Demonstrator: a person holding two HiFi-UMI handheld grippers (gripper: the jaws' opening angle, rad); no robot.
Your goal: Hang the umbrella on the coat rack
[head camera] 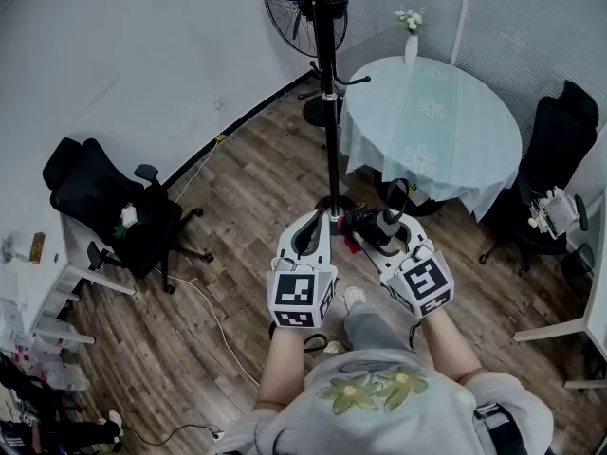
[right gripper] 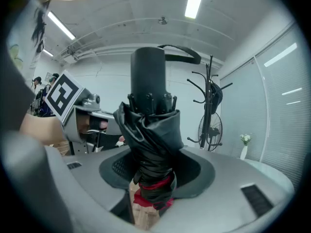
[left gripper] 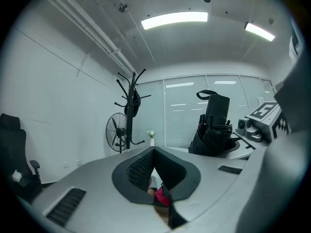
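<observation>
A folded black umbrella (head camera: 372, 224) with a red strap stands upright between the jaws of my right gripper (head camera: 391, 231), which is shut on its lower part. In the right gripper view the umbrella (right gripper: 151, 144) fills the middle, with its black handle and wrist loop on top. My left gripper (head camera: 319, 224) is beside it on the left, its jaws closed together with nothing between them (left gripper: 154, 152). The black coat rack pole (head camera: 330, 112) rises just ahead of both grippers. Its hooks show in the left gripper view (left gripper: 132, 106) and the right gripper view (right gripper: 211, 106), with a dark item hanging on it.
A round table with a pale cloth (head camera: 474, 150) and a vase of flowers (head camera: 410, 27) stands to the right of the rack. A standing fan (head camera: 302, 8) is behind it. Black office chairs (head camera: 104, 207) (head camera: 560, 140) sit left and right. A cable crosses the wooden floor (head camera: 213, 311).
</observation>
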